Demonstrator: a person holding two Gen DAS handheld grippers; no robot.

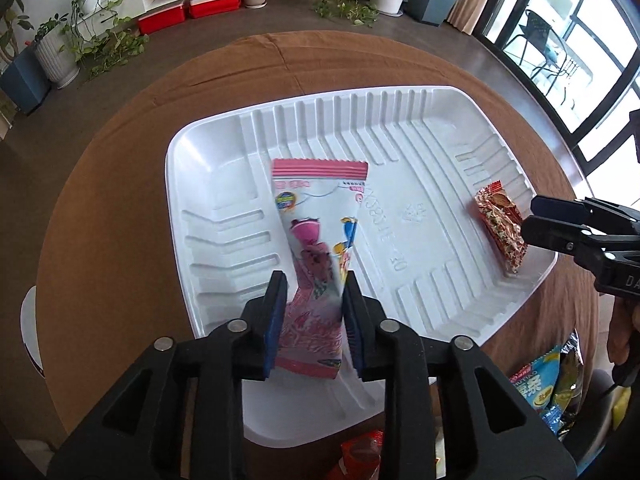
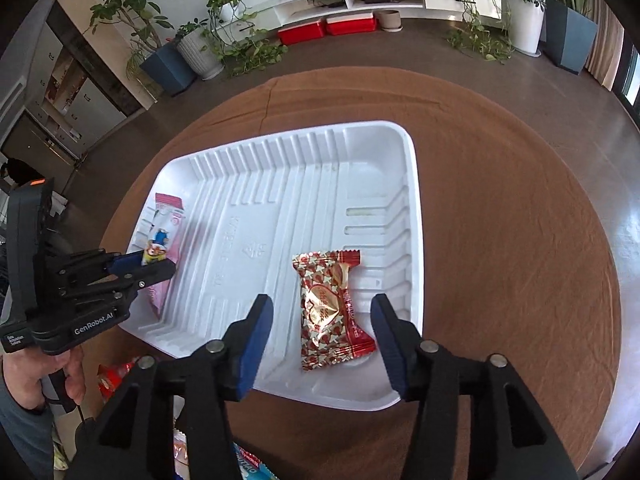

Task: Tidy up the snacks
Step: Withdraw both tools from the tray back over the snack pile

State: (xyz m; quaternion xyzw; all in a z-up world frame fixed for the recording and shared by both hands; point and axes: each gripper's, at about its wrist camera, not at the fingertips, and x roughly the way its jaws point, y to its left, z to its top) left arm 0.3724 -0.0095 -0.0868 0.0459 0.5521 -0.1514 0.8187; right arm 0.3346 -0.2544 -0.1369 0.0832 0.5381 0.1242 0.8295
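Observation:
A white ribbed plastic tray sits on a round brown-clothed table. My left gripper is shut on a long pink snack packet and holds it over the tray's left side; the packet also shows in the right wrist view, with the left gripper clamped on it. A red and gold star-patterned snack packet lies in the tray's right part, also seen in the left wrist view. My right gripper is open, its fingers either side of that packet, just above it.
More snack packets lie off the tray at the near table edge: blue and green ones and a red one. The brown tablecloth spreads wide to the right and beyond the tray. Plants and red boxes stand on the floor behind.

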